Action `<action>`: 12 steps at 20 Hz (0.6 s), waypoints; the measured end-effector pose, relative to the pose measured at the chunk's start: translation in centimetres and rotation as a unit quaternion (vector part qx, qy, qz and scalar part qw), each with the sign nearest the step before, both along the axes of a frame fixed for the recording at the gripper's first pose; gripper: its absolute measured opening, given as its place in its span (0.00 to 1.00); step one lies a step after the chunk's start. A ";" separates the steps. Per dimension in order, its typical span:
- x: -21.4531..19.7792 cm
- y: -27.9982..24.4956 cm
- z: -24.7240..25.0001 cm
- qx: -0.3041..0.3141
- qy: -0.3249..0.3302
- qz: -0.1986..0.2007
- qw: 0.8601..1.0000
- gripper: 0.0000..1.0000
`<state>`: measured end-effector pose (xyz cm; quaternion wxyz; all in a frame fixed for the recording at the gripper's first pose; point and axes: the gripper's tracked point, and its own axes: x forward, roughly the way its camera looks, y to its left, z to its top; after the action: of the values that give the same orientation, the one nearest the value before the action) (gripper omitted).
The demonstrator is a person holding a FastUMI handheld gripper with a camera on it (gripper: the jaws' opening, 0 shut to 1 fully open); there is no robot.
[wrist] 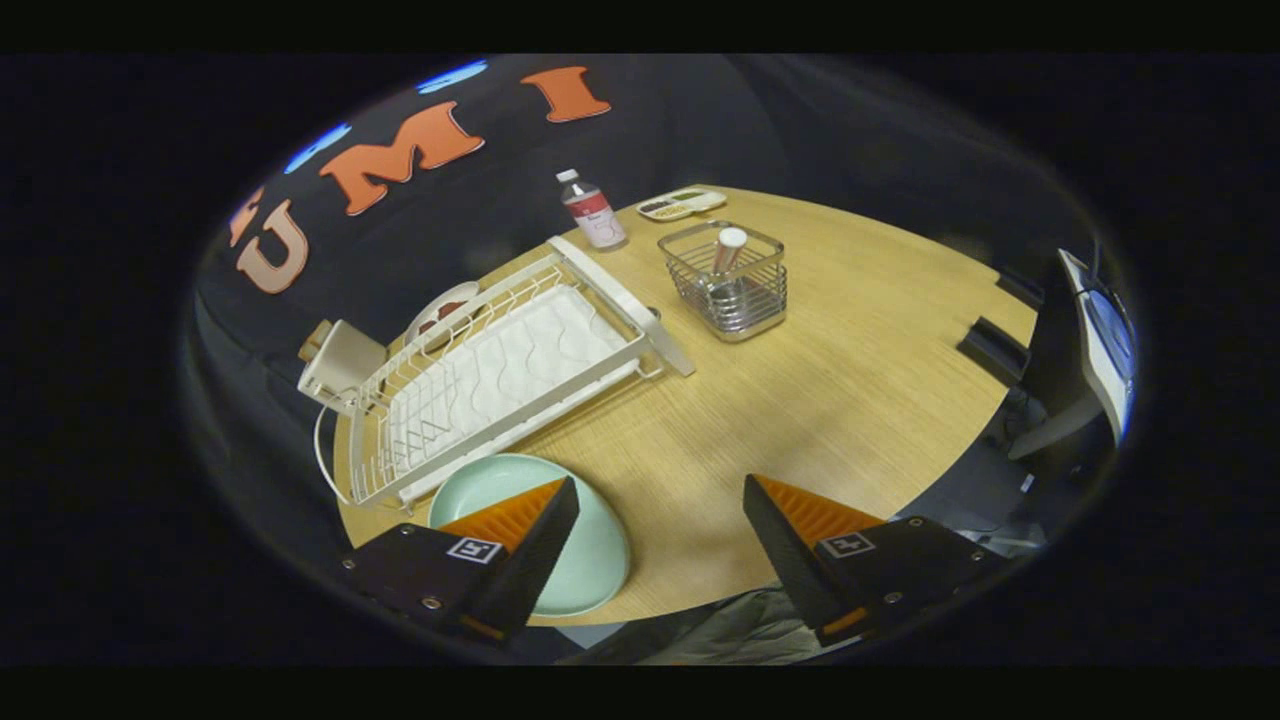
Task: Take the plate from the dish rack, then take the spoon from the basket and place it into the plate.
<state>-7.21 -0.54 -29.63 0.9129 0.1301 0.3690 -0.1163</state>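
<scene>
Above the near edge of the wooden counter (850, 400), the gripper (660, 510) hangs high and looks down and forward across the top, its fingers (520, 530) spread wide apart with nothing between them. Neither finger presses on anything. Bare counter shows in the gap between the tips.

Under the left finger lies the pale green plate (590, 560), flat on the counter near its front edge and just in front of the dish rack (500, 370). The finger overlaps part of the plate in this view; whether it touches the plate cannot be told. The white wire dish rack sits beyond the left finger, lying at a slant across the counter, with a white ribbed tray inside it. A small white holder (340, 360) hangs at its far left corner, and a round white dish with a dark red mark (440, 310) peeks out behind its back rail.

Well beyond the fingers, to the right of the rack, stands the wire basket (725, 285). The spoon (728, 250) stands upright in it, its pale rounded end rising above the rim. Farther back stand a small clear bottle (592, 210) with a red label and, beside it, a shallow divided tray (680, 205). Off the counter's right side a monitor (1100, 350) stands on a dark stand.
</scene>
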 end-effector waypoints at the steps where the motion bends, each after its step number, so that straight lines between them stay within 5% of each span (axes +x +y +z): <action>1: 0.0 -0.7 0.4 -0.010 -0.003 0.000 1.000 0.99; 12: 3.3 -7.1 5.0 -0.087 -0.078 -0.008 0.993 0.99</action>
<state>-3.90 -7.61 -24.61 0.9458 0.0621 0.2840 -0.1450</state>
